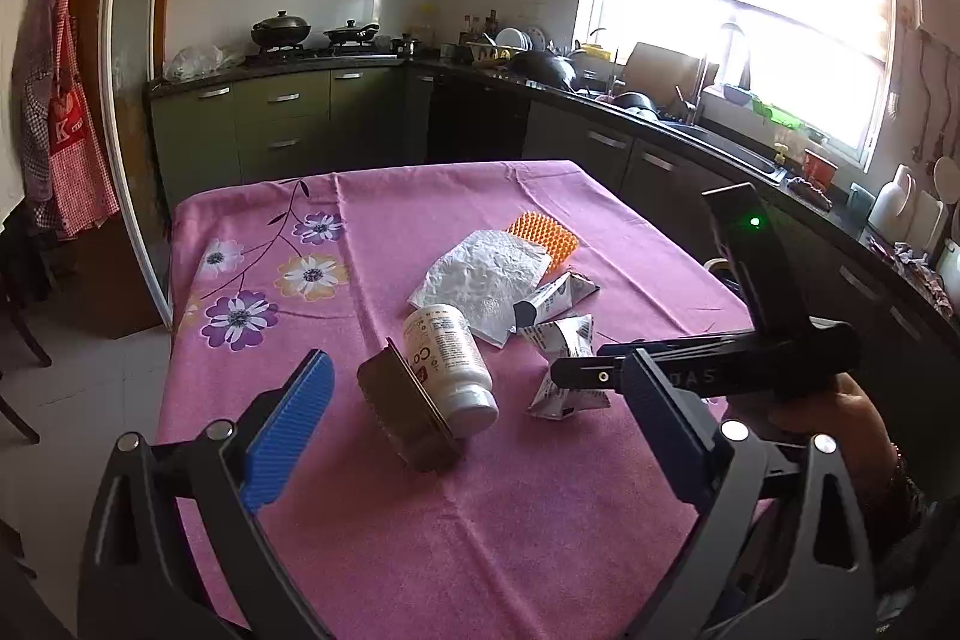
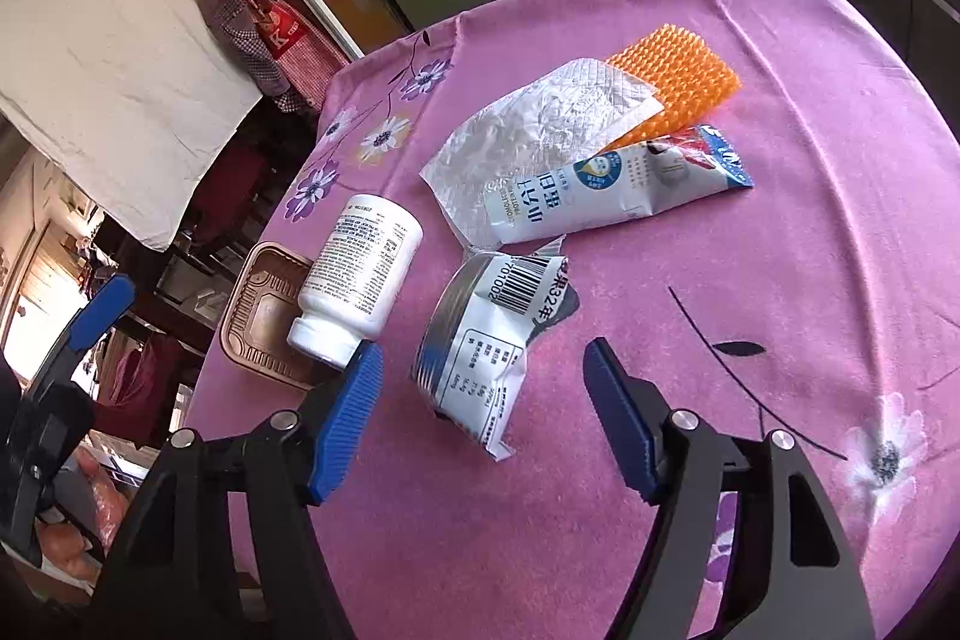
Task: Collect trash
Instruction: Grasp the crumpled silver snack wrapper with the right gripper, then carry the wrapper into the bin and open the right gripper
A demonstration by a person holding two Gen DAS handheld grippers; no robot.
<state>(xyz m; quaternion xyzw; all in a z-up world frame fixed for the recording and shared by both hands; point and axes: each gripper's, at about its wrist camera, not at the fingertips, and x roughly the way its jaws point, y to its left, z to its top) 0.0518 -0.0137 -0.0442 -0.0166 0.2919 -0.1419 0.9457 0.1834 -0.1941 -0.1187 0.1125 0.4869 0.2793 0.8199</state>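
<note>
With my right gripper (image 2: 483,403) spread wide and empty just above the crumpled milk pouch (image 2: 489,340) in the middle of the pink tablecloth (image 2: 810,220), I should lower squarely, straddle its bulk and pinch firmly, clear of the pill bottle (image 2: 357,280).

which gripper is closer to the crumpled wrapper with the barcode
Right. The right gripper hangs open directly over the barcode wrapper, its fingers either side of it. The left gripper is open farther off, facing the white bottle and brown tray.
</note>
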